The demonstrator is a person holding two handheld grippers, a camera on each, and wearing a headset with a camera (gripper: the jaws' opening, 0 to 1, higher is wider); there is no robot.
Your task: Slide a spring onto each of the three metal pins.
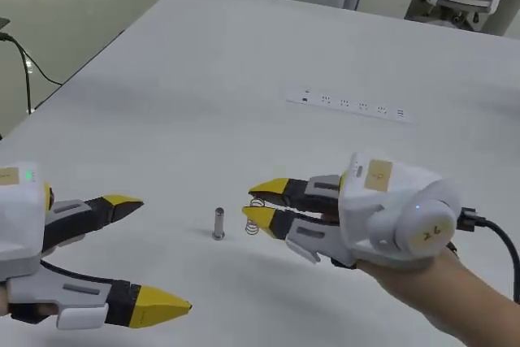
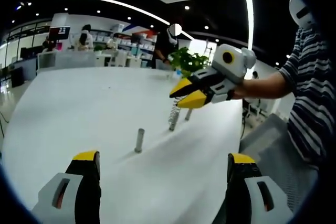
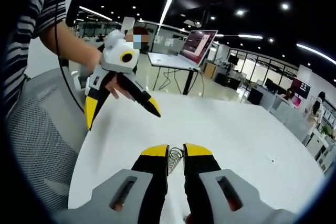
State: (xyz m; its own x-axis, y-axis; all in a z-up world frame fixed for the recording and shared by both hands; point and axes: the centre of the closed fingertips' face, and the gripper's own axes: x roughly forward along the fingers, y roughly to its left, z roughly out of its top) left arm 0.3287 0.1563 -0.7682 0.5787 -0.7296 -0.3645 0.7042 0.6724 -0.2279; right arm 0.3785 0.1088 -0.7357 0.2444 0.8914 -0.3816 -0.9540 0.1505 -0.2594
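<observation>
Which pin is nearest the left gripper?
The bare pin standing alone before the left gripper; the other pins stand farther off, by the right gripper.

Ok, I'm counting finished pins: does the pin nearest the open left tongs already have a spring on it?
No, that pin stands bare on the table; the right tongs grip a spring.

A white workbench [image 1: 244, 62] bearing a power strip [image 1: 349, 105] in a ceiling-lit open office.
</observation>
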